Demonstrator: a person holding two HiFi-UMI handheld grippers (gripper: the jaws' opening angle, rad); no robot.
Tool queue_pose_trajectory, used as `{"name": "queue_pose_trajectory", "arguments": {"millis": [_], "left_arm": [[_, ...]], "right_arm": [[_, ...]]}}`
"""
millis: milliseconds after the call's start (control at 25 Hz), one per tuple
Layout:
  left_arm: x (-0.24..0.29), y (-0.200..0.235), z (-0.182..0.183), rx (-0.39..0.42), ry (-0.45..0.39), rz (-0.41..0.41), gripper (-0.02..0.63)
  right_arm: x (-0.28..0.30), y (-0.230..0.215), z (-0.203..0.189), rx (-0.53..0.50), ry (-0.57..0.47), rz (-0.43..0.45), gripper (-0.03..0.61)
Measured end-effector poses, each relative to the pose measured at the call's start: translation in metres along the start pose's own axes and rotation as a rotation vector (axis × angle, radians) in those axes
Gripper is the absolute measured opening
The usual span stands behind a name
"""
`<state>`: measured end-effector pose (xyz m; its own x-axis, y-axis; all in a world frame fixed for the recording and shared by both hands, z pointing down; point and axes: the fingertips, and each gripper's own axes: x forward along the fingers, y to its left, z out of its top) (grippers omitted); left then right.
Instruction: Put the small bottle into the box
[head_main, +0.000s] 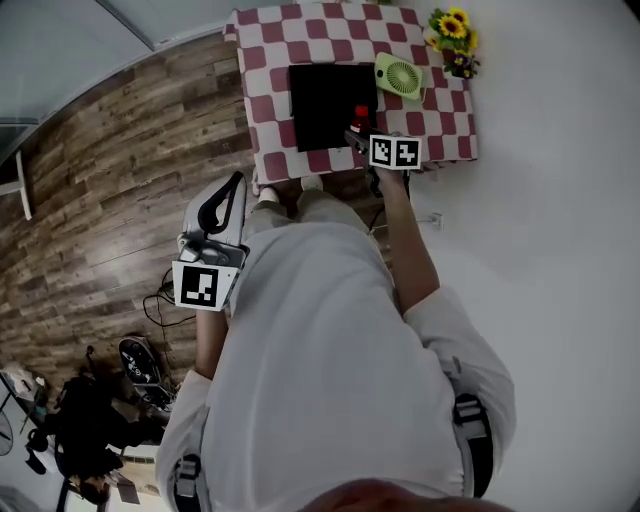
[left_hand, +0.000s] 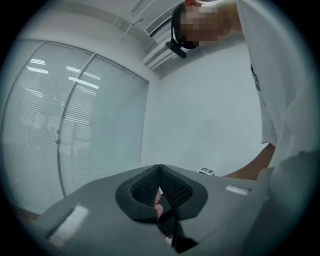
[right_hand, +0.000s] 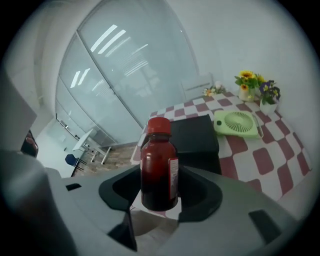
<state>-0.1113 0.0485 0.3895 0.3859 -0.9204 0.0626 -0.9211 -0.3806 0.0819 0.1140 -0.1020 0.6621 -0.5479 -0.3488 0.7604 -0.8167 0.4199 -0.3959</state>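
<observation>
**Head view and both claw views, read from my body outward, with places taken from the box.**

Nearest, my left claw (left_hand: 159, 170) hangs beside my hip over the wooden floor (head_main: 110, 200). It is off the counter and well apart from the box on its near side. Its jaws are pressed together at the tips and face a window (left_hand: 75, 125) with blinds.

Farther out, my right claw (right_hand: 159, 192) angles downward at the box's near right corner. Its jaws are clamped on the lower body of the small bottle (right_hand: 159, 165). The bottle is dark red with a red cap and a side label, and it stands upright between the pads. In the head view its cap overlaps the box's right edge. I cannot tell whether its base touches the box.

The box (right_hand: 196, 134), black and square, lies on the counter (right_hand: 272, 162), which is covered in red-and-white check. Just beyond the box's far right corner lies a green fan (right_hand: 237, 123). Beyond that, at the counter's far right corner, stand flowers (right_hand: 248, 84).
</observation>
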Motion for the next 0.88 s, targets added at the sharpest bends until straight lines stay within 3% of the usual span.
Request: {"name": "queue_pose_trajectory", "arguments": {"millis": [320,520,880], "left_arm": [[-0.011,0.026,-0.018,0.014,0.057,0.099,0.0],[-0.011,0.033,-0.021,0.011,0.069,0.135,0.0],[0.002,0.034,-0.024,-0.012,0.085,0.159,0.0]], "right_arm": [[0.067,-0.039,-0.035,0.143,0.296,-0.031,0.222],[0.094,-0.053,-0.046,0.219,0.406,-0.045,0.222],[0.09,-0.057,-0.059,0.136,0.55,-0.034,0.222]]}}
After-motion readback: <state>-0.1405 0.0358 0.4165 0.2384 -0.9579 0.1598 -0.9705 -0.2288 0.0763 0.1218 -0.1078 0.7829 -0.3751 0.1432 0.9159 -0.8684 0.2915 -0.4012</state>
